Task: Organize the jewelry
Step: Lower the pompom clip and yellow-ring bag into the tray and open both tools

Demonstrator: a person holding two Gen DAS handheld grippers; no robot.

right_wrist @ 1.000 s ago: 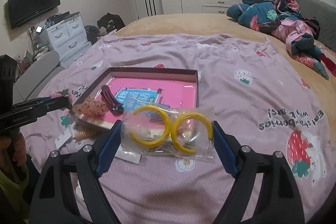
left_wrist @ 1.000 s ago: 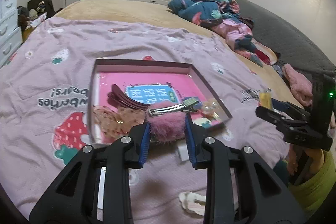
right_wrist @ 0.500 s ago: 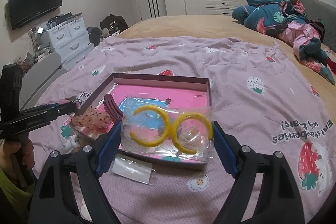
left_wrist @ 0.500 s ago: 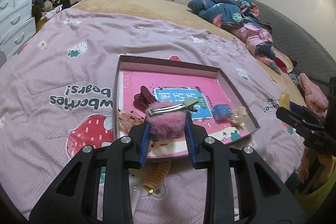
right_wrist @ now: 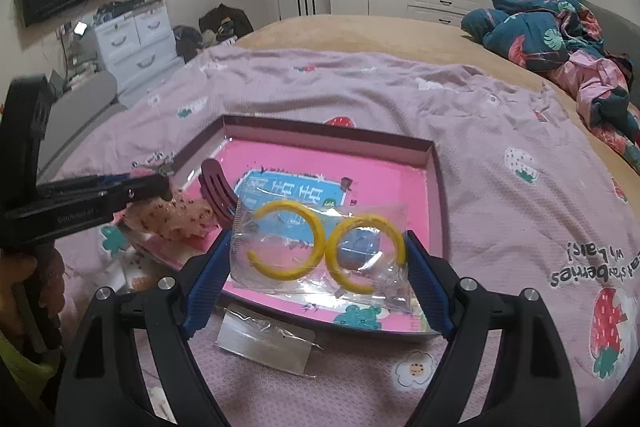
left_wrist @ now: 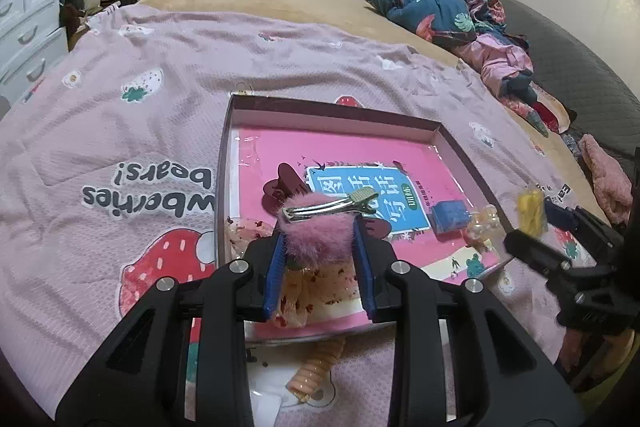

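My left gripper (left_wrist: 319,241) is shut on a fluffy pink hair clip (left_wrist: 316,227) with a silver metal clasp, held over the near left part of the open pink-lined box (left_wrist: 332,109). My right gripper (right_wrist: 320,247) stands wide, its pads pressing the ends of a clear bag (right_wrist: 372,277) with two yellow hoop earrings (right_wrist: 288,213), over the box's near edge (right_wrist: 328,131). Inside the box lie a dark red claw clip (left_wrist: 280,183), a speckled scrunchie (right_wrist: 176,213), a blue item (left_wrist: 450,217) and a small clear claw clip (left_wrist: 484,225).
A peach spiral hair tie (left_wrist: 320,363) and an empty clear bag (right_wrist: 266,341) lie on the pink strawberry blanket (left_wrist: 120,107) in front of the box. Bunched bedding (right_wrist: 552,23) sits at the far right, white drawers (right_wrist: 132,35) at the left.
Both grippers have moved forward and a little down toward the box, which now looms larger under them. Each keeps its hold on its item.
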